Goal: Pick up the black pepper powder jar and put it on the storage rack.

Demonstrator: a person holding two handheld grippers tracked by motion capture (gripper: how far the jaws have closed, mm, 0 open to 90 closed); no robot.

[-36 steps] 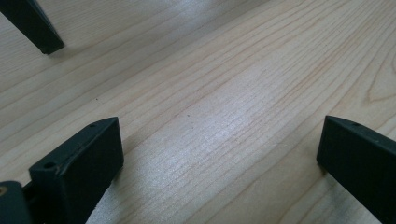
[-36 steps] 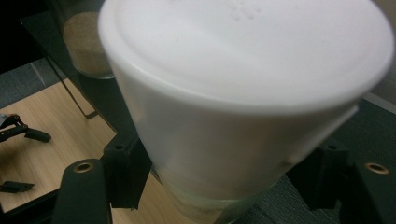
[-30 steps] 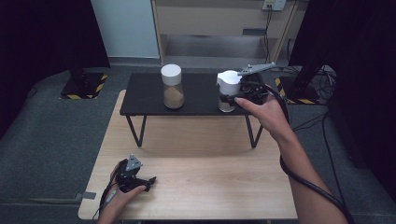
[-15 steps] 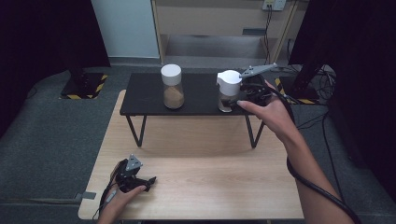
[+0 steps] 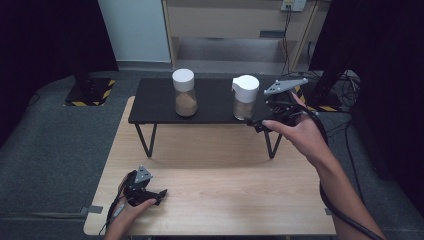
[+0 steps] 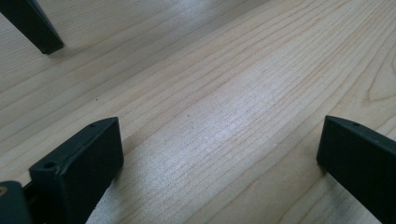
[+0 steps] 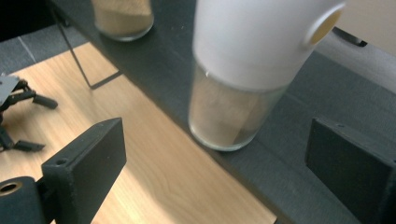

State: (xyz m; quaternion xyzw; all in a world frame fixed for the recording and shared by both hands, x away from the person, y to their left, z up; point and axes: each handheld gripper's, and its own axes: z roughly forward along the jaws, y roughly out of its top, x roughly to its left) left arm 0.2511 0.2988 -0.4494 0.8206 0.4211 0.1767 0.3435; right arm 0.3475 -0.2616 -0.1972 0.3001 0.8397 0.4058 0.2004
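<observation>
Two glass jars with white lids and brown powder stand on a black low shelf (image 5: 155,109): the left jar (image 5: 184,93) and the right jar (image 5: 245,97). My right gripper (image 5: 261,121) is held just right of the right jar, at the shelf's front right corner. In the right gripper view it (image 7: 217,142) is open, and the right jar (image 7: 233,74) stands just ahead of the jaws, not between them. The left jar (image 7: 122,18) is farther off. My left gripper (image 5: 159,196) rests open on the wooden table (image 5: 230,200) at the front left, nothing between its jaws (image 6: 219,144).
The shelf stands on thin black legs (image 5: 146,142) across the back of the table; one foot (image 6: 35,25) is ahead of the left gripper. A cable (image 5: 345,205) trails from the right gripper. Dark floor surrounds the table.
My right gripper has drawn back a little to the right, away from the right jar. The left gripper and both jars have stayed put.
</observation>
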